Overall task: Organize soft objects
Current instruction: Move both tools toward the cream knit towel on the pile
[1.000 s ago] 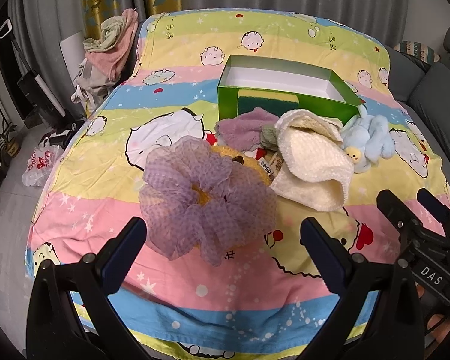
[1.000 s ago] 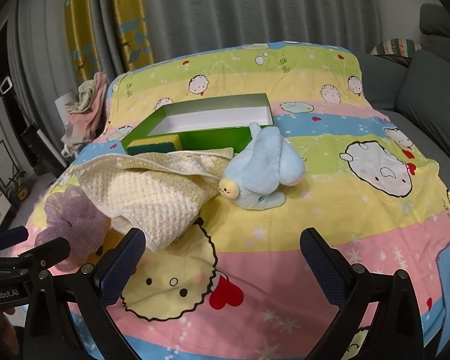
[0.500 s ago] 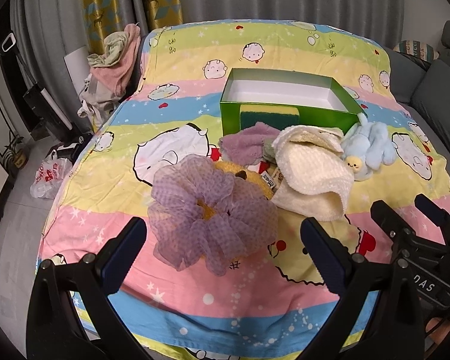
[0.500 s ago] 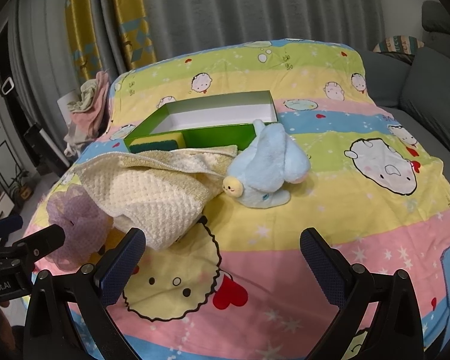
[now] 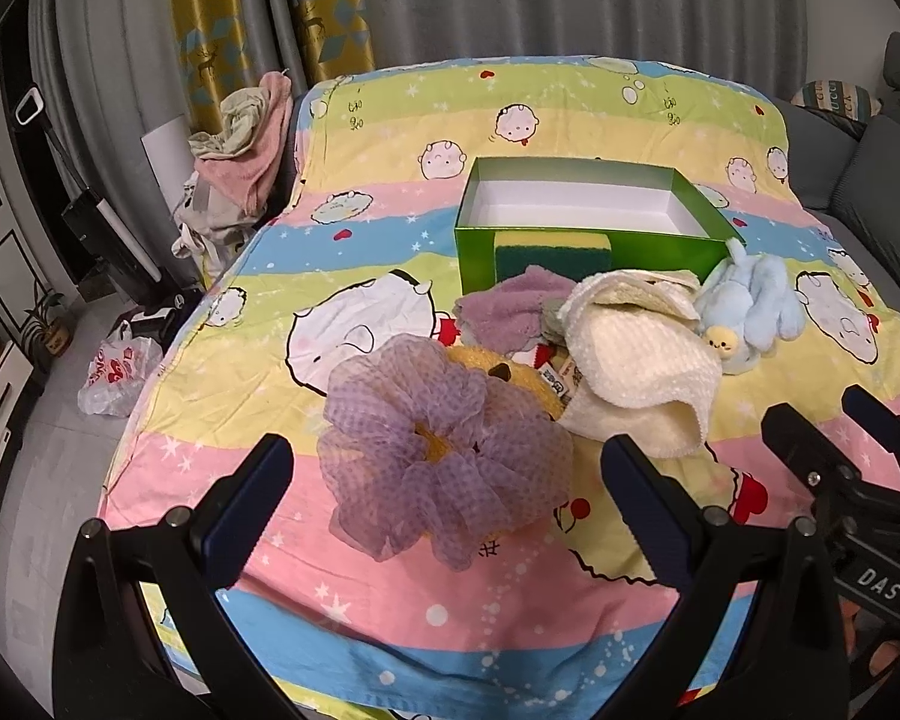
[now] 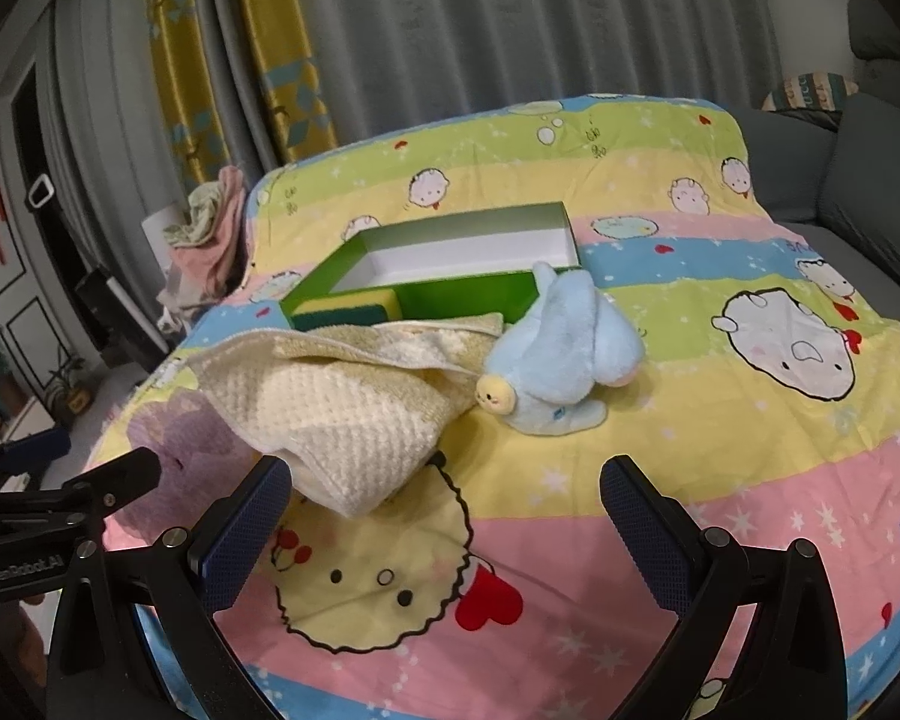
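Observation:
A purple mesh bath pouf (image 5: 444,450) lies on the striped cartoon bedsheet (image 5: 270,360), half over a yellow plush (image 5: 510,378). Behind it sit a mauve cloth (image 5: 504,306), a cream waffle towel (image 5: 636,372) (image 6: 342,414) and a light blue plush toy (image 5: 750,312) (image 6: 564,360). A green box (image 5: 582,210) (image 6: 450,264) with a white inside stands further back, a yellow-green sponge (image 5: 552,249) (image 6: 342,309) leaning on its front. My left gripper (image 5: 444,516) is open, just short of the pouf. My right gripper (image 6: 444,528) (image 5: 834,426) is open and empty, short of the towel.
A pile of pink and green cloths (image 5: 240,132) sits on a chair left of the bed. A white plastic bag (image 5: 114,372) lies on the floor at left. A grey sofa (image 5: 888,168) with a cushion stands at right. Curtains hang behind.
Both grippers have drawn back and risen a little, so the objects look smaller and further away. Both stay open; nothing on the sheet has moved.

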